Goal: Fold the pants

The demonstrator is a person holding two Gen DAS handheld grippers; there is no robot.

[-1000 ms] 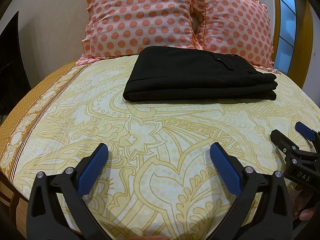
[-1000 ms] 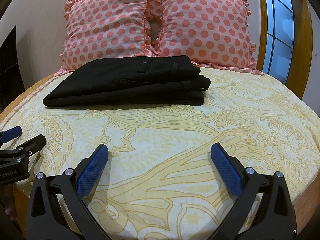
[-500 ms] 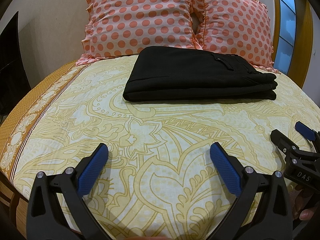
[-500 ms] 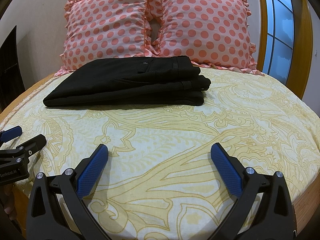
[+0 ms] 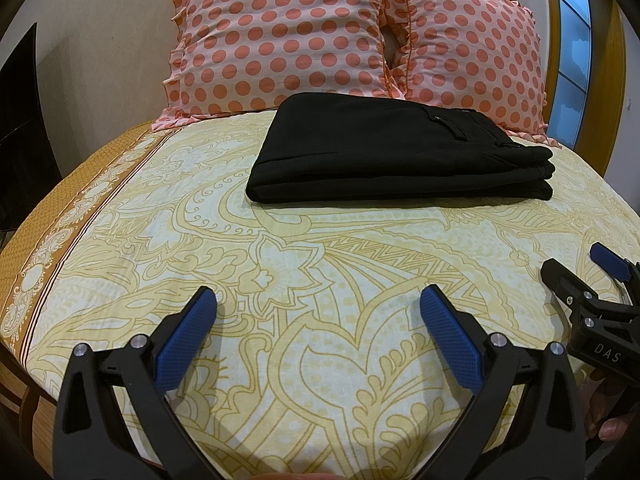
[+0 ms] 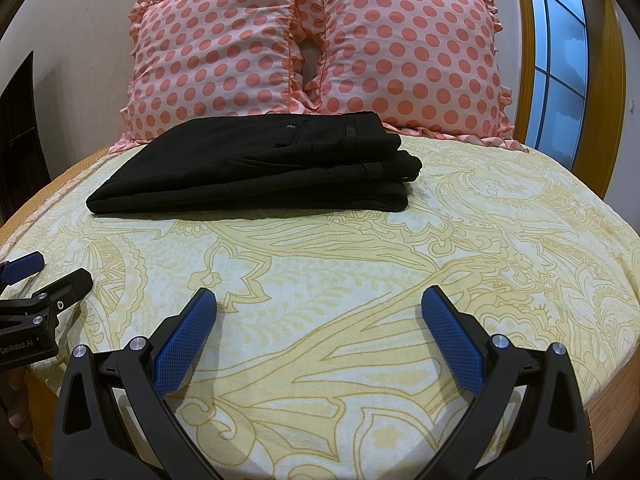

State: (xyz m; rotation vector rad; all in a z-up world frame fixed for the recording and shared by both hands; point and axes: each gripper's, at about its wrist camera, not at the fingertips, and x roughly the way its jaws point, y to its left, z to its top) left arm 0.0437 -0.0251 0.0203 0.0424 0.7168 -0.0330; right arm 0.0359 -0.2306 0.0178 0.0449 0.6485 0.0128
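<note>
Black pants (image 5: 396, 156) lie folded in a neat flat stack on the yellow patterned bedsheet (image 5: 280, 272), near the pillows; they also show in the right wrist view (image 6: 256, 168). My left gripper (image 5: 318, 304) is open and empty, low over the sheet well in front of the pants. My right gripper (image 6: 320, 304) is open and empty, also in front of the pants. The right gripper shows at the right edge of the left wrist view (image 5: 580, 272), and the left gripper at the left edge of the right wrist view (image 6: 44, 276).
Two pink polka-dot pillows (image 5: 280, 36) (image 6: 408, 44) stand against the headboard behind the pants. A window with a wooden frame (image 6: 560, 64) is on the right. The bed's orange border (image 5: 48, 216) runs along the left edge.
</note>
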